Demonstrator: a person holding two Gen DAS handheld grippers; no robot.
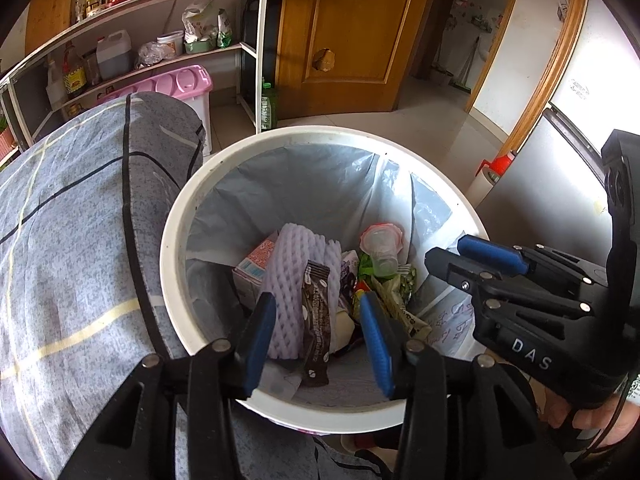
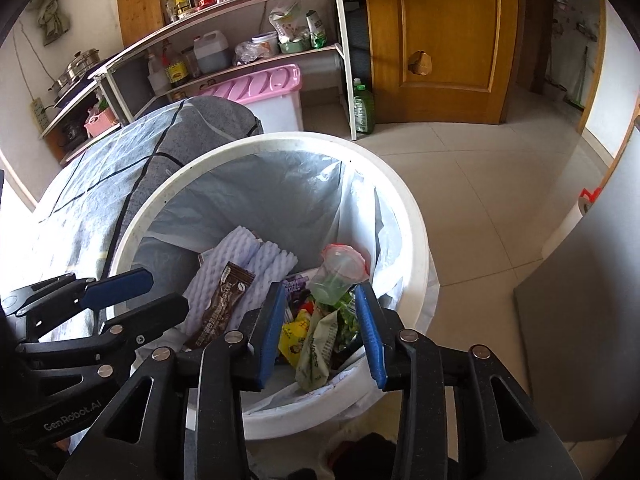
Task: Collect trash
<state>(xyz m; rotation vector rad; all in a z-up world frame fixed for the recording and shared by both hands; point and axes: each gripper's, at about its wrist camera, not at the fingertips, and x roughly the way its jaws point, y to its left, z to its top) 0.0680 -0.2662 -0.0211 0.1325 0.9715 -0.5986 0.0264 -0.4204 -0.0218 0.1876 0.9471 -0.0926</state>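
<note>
A white round trash bin (image 1: 172, 248) with a clear liner stands below both grippers. Inside lie a white foam net (image 1: 288, 264), a brown snack wrapper (image 1: 316, 320), a clear plastic cup (image 1: 382, 252) and a carton (image 1: 256, 268). My left gripper (image 1: 316, 300) hangs over the bin's near side, open; the brown wrapper (image 2: 224, 304) lies loose beneath it, untouched by the pads. My right gripper (image 2: 320, 290) is open over the bin (image 2: 404, 216). A green-and-white wrapper (image 2: 316, 352) rests below its fingers against the near rim, free of the pads.
A bed or table under a grey checked cloth (image 1: 72, 240) presses against the bin's left side. Behind it stand a pink-lidded box (image 1: 180, 84) and kitchen shelves (image 1: 160, 32). A wooden door (image 1: 352, 28) is at the back. A grey cabinet (image 2: 592, 280) stands to the right on the tiled floor.
</note>
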